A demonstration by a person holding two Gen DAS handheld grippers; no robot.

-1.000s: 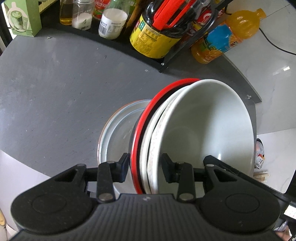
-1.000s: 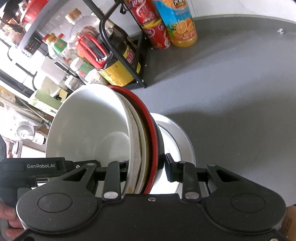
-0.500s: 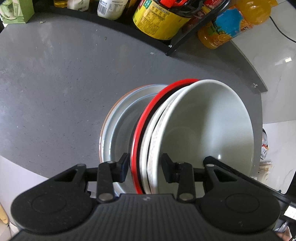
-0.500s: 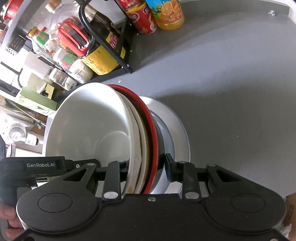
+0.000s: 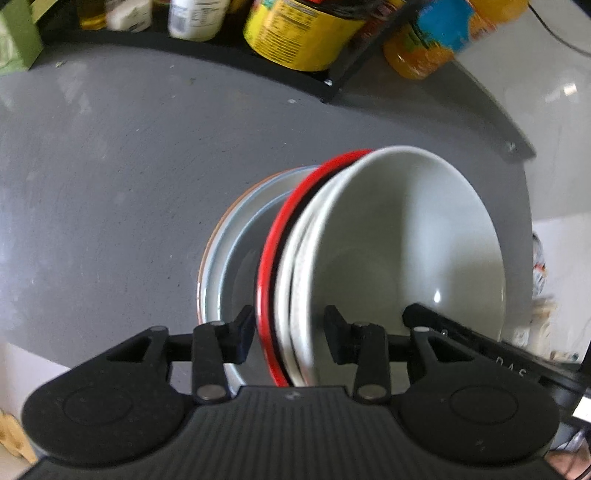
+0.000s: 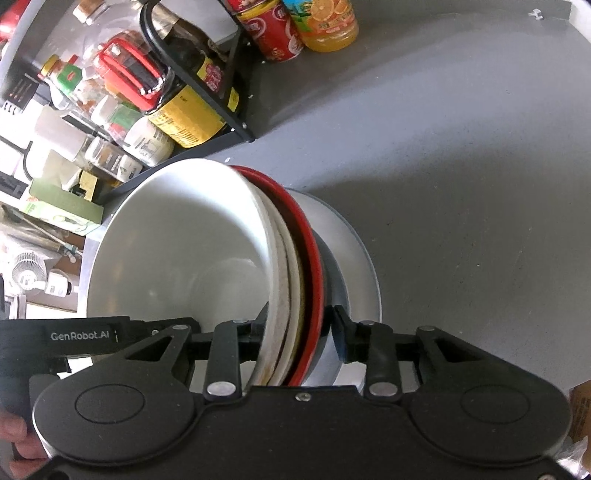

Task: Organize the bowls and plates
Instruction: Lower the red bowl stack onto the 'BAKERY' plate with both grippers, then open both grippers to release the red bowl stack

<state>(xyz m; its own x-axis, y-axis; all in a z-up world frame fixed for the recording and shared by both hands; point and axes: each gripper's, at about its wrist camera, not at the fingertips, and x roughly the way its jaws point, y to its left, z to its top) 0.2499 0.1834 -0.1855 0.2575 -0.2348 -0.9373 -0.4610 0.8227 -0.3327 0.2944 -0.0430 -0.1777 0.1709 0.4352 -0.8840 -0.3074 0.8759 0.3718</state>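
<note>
A nested stack of bowls stands on edge between both grippers: a large white bowl (image 5: 406, 251), speckled cream bowls and a red-rimmed black bowl (image 5: 269, 266). My left gripper (image 5: 290, 328) is shut on the stack's rims from one side. My right gripper (image 6: 299, 328) is shut on the same rims from the opposite side; there the white bowl (image 6: 177, 258) and the red-rimmed bowl (image 6: 314, 251) show again. A pale plate (image 5: 236, 243) lies on the grey counter under the stack, also in the right wrist view (image 6: 358, 266).
A black wire rack (image 6: 207, 122) with a yellow-labelled bottle (image 5: 303, 33), jars and condiments lines the counter's back. An orange juice bottle (image 5: 436, 40) and red cans (image 6: 273, 33) stand beside it. The grey counter (image 6: 461, 184) spreads to the right.
Both grippers and the bowl stack have shifted over the counter toward the pale plate, which shows more behind the stack; the rack has slid upward in the left view. The grips have not changed.
</note>
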